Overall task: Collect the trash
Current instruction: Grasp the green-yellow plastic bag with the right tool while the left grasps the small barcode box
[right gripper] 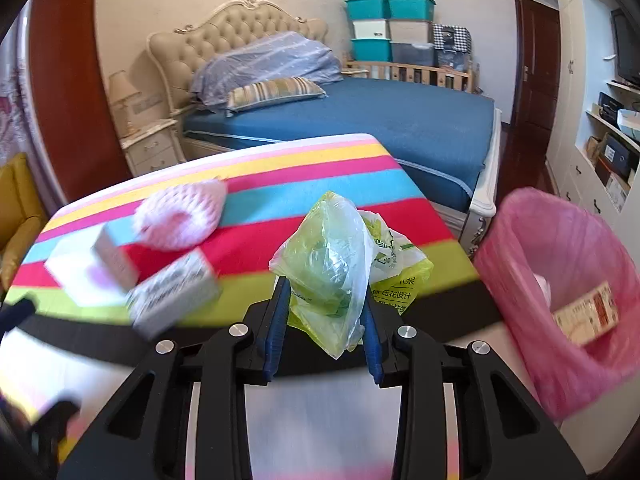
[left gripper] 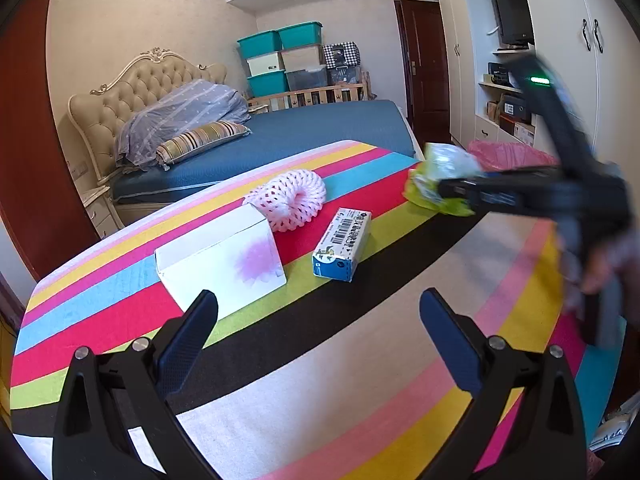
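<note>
**Right wrist view: tool pinching a plastic bag beside the pink bin**

Right wrist view is showing the right tool [right gripper: 324,316] pressing its blue pads together on a crumpled green and clear plastic bag [right gripper: 336,264], which is bulging up and forward between the fingers. The bag is sitting over the green stripe of the striped cloth covering the bench [right gripper: 280,164], near its right edge. Just to the right, a bin lined with a pink bag [right gripper: 560,288] is standing beside the bench, with a printed carton [right gripper: 586,314] lying inside it.

To the left of the bag, three more pieces are lying on the bench, blurred here: a white foam fruit net [right gripper: 180,216], a white box with a pink flower print [right gripper: 86,276] and a small blue and white carton [right gripper: 172,292].

Left wrist view is showing the left tool [left gripper: 318,312] hanging above the bench with its fingers spread wide and nothing between them. Ahead of it the flower box [left gripper: 224,264] is lying nearest, the small carton [left gripper: 343,245] just to its right and the foam net [left gripper: 288,200] behind them. At the right of this view the right tool [left gripper: 460,192] is reaching across, blurred, gripping the bag [left gripper: 440,172].

A bed with a blue cover [right gripper: 380,120] is standing behind the bench.
</note>
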Demonstrator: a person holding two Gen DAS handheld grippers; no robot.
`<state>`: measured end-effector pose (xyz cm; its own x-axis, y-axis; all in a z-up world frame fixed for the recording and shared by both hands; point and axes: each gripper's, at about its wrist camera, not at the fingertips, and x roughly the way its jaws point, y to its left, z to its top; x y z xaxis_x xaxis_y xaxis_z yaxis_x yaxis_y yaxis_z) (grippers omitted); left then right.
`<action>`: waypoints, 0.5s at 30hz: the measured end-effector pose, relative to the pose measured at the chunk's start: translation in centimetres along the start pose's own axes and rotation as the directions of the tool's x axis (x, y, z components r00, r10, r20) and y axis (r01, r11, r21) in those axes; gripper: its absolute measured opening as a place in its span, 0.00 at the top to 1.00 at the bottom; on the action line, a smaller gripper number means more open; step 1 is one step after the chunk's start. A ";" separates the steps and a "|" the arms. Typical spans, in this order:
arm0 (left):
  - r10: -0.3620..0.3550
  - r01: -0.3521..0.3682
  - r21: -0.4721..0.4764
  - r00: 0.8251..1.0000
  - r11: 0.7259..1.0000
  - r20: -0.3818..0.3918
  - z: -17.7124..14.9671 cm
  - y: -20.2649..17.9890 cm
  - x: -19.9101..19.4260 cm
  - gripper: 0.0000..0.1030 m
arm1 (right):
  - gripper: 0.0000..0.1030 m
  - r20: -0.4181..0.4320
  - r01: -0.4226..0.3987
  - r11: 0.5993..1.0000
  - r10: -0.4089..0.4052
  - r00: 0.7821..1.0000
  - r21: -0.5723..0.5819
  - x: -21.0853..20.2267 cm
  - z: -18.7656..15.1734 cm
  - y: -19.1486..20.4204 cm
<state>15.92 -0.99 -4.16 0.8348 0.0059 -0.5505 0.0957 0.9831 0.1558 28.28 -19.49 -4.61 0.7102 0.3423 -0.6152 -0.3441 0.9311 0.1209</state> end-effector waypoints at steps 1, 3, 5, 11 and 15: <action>0.000 0.000 0.003 1.000 1.000 -0.002 0.0 0.0 0.1 0.05 | 0.68 0.007 -0.002 1.000 0.002 1.000 0.000 -0.7 -0.5 -0.1; -0.001 0.001 0.011 1.000 1.000 -0.005 0.0 -0.2 0.2 0.05 | 0.68 0.029 -0.006 1.000 0.006 1.000 0.002 -2.7 -1.8 -0.5; -0.001 0.001 0.020 1.000 1.000 -0.007 0.0 -0.3 0.2 0.05 | 0.68 0.047 -0.002 1.000 0.002 0.999 0.007 -4.0 -2.7 -0.9; -0.007 0.008 0.046 1.000 0.999 -0.015 0.0 -0.8 0.5 0.07 | 0.68 0.090 0.027 0.999 -0.030 0.996 0.031 -6.9 -5.0 -1.7; -0.046 0.048 0.047 0.998 0.998 -0.033 0.0 -0.7 1.0 0.08 | 0.68 0.085 0.037 0.997 -0.043 0.995 0.064 -6.5 -5.8 -2.5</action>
<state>16.67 -1.64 -4.77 0.8113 -0.0333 -0.5837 0.1608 0.9726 0.1679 20.98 -24.82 -5.40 0.7738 0.3115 -0.5516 -0.2773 0.9494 0.1472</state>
